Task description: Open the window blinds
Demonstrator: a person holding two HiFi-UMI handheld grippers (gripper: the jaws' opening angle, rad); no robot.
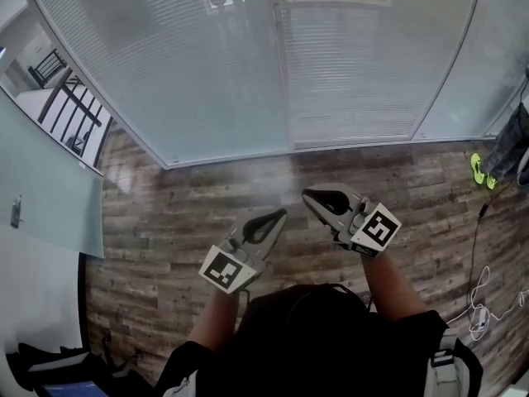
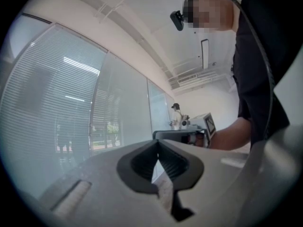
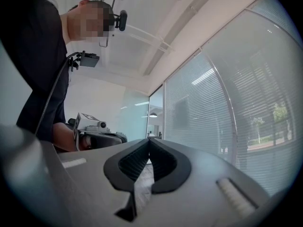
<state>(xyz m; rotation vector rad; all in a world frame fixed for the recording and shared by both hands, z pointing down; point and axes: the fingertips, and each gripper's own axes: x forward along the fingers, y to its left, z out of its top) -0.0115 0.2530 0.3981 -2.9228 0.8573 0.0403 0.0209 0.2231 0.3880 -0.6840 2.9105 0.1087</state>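
Window blinds (image 1: 207,64) shut, covering the glass wall ahead of both grippers and well apart from them, wood floor (image 1: 190,197) below them, left gripper (image 1: 278,218) clenched on nothing, right gripper (image 1: 312,197) just beside it, likewise clenched and empty

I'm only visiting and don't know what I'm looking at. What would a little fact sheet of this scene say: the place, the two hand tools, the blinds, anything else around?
Place: room with a wooden floor and glass walls
Window: blinds lowered across the panes
Left tool: left gripper, jaws together, nothing between them
Right tool: right gripper, jaws together, empty
Contact with blinds: none; both tools are held over the floor, short of the glass
Also there: white cable on the floor at right; second person far down the room
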